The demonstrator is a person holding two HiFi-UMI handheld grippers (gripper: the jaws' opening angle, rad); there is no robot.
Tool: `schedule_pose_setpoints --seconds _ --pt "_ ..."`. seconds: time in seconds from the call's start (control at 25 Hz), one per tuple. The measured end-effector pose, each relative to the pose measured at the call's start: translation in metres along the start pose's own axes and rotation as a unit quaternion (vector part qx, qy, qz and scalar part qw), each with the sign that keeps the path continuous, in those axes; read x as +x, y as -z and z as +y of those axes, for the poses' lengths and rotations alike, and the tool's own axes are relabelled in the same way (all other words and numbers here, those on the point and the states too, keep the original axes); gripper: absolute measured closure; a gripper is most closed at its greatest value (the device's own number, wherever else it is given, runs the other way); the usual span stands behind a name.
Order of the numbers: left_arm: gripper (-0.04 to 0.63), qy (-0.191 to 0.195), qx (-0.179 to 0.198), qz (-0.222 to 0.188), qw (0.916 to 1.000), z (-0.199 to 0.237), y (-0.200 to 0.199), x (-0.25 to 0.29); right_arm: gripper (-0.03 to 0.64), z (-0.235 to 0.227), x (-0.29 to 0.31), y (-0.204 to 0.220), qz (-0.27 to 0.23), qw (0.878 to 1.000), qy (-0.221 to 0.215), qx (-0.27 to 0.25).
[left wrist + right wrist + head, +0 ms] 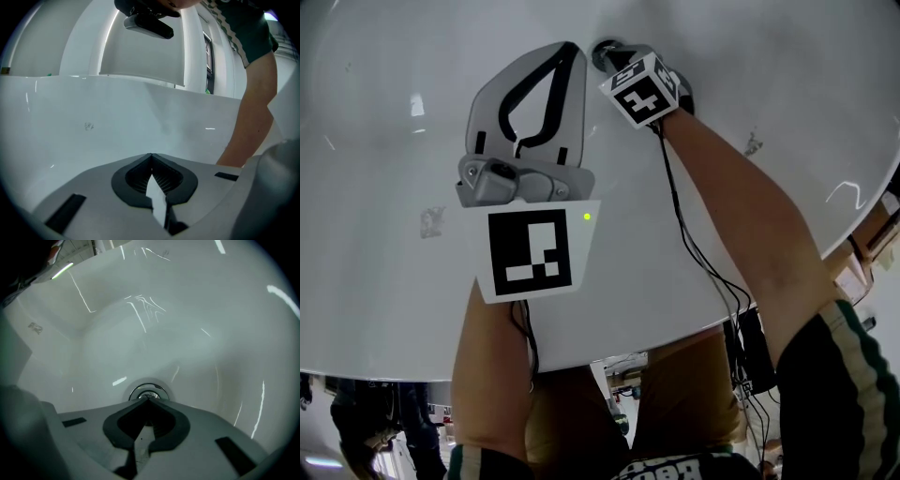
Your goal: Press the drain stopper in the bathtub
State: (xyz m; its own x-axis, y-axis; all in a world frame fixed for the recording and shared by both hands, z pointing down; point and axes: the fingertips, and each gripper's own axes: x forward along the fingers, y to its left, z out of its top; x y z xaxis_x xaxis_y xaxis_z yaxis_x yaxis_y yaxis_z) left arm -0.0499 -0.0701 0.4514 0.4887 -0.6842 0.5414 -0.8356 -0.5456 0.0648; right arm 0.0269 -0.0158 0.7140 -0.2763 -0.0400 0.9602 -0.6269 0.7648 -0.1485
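The chrome drain stopper (147, 392) sits in the floor of the white bathtub (187, 333), ringed by a round metal rim. In the right gripper view my right gripper (148, 400) is shut, pointing steeply down, and its joined tips sit at the stopper's near edge. In the head view the right gripper (612, 56) covers the drain, with its marker cube (642, 90) just behind. My left gripper (572, 49) hovers beside it to the left, shut and empty. In its own view the left gripper (151, 155) faces only the bare tub wall (93, 122).
The tub's curved rim (694, 328) runs across the bottom of the head view, with the person's legs and cables below it. The person's right forearm (251, 122) reaches down at the right of the left gripper view. A small grey smudge (432, 221) marks the tub surface.
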Motion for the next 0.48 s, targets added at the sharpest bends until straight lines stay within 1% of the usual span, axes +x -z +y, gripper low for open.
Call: schedule_pose_setpoints --seconds 0.16,0.48 --pt "0.589 -0.004 -0.001 0.007 1.0000 0.0017 0.0047 -0.0012 0.606 0.0006 0.0002 0.0000 -0.005 1.000 0.008 0.003" --pt "0.589 -0.002 0.001 0.009 1.0000 -0.0006 0.0049 -0.0010 0.606 0.0012 -0.0007 -0.0013 -0.006 1.000 0.007 0.005"
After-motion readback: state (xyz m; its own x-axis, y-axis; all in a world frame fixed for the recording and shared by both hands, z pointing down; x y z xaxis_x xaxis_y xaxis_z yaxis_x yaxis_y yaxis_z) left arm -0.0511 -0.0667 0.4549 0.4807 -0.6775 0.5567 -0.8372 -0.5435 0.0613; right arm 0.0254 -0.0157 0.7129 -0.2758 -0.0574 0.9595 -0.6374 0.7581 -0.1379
